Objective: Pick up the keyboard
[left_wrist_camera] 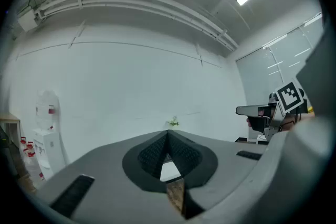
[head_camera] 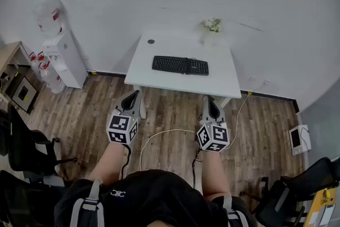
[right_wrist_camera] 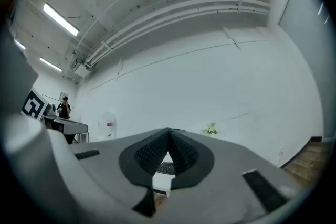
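Jaws pressed together and empty, the left gripper (head_camera: 131, 94) and right gripper (head_camera: 211, 103) face the keyboard (head_camera: 180, 65) well ahead on a white desk (head_camera: 223, 81); both should spread before reaching its ends

Black keyboard (head_camera: 180, 65); white table (head_camera: 159, 78); brown wood-grain floor (head_camera: 170, 114).

Grey left tool (head_camera: 132, 95) and right tool (head_camera: 211, 102), black pads (right_wrist_camera: 152, 153), black-and-white marker cubes (head_camera: 122, 129); black shirt (head_camera: 143, 200), grey shoulder straps (head_camera: 94, 194).
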`<action>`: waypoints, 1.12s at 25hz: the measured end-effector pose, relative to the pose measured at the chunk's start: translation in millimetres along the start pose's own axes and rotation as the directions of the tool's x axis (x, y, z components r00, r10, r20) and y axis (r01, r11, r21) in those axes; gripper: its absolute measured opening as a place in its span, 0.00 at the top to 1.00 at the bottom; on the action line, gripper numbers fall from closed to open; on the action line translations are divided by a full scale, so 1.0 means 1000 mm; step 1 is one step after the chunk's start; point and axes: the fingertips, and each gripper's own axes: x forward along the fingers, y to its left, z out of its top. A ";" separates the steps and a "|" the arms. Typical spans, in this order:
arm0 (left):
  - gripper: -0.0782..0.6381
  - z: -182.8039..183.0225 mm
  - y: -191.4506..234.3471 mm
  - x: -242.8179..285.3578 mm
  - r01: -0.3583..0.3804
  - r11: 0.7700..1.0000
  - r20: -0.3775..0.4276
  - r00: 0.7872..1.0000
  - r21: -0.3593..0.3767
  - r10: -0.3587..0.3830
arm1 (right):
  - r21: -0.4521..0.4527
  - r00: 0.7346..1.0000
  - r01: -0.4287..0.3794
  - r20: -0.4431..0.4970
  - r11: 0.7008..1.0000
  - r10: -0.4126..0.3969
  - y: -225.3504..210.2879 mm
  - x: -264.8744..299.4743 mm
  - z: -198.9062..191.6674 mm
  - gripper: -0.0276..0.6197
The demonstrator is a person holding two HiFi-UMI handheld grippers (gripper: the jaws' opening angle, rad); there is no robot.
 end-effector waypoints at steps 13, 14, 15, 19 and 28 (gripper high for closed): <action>0.87 -0.014 0.042 0.002 -0.003 1.000 -0.017 1.000 -0.002 0.003 | -0.027 0.999 0.041 -0.009 0.999 -0.041 0.030 0.018 -0.014 0.95; 0.87 -0.015 0.047 0.002 0.000 1.000 -0.015 1.000 -0.004 0.000 | -0.035 0.999 0.048 -0.012 0.998 -0.049 0.034 0.019 -0.016 0.95; 0.87 -0.015 0.053 0.002 0.002 1.000 -0.013 1.000 -0.006 -0.003 | -0.043 0.998 0.055 -0.014 0.998 -0.056 0.038 0.021 -0.018 0.95; 0.87 -0.020 0.072 0.004 0.017 1.000 -0.006 1.000 -0.018 -0.017 | -0.053 0.997 0.069 -0.014 0.996 -0.070 0.051 0.025 -0.024 0.95; 0.87 -0.032 0.079 0.018 0.055 0.997 -0.016 0.998 -0.054 -0.056 | -0.075 0.993 0.113 -0.013 0.991 -0.114 0.047 0.026 -0.027 0.95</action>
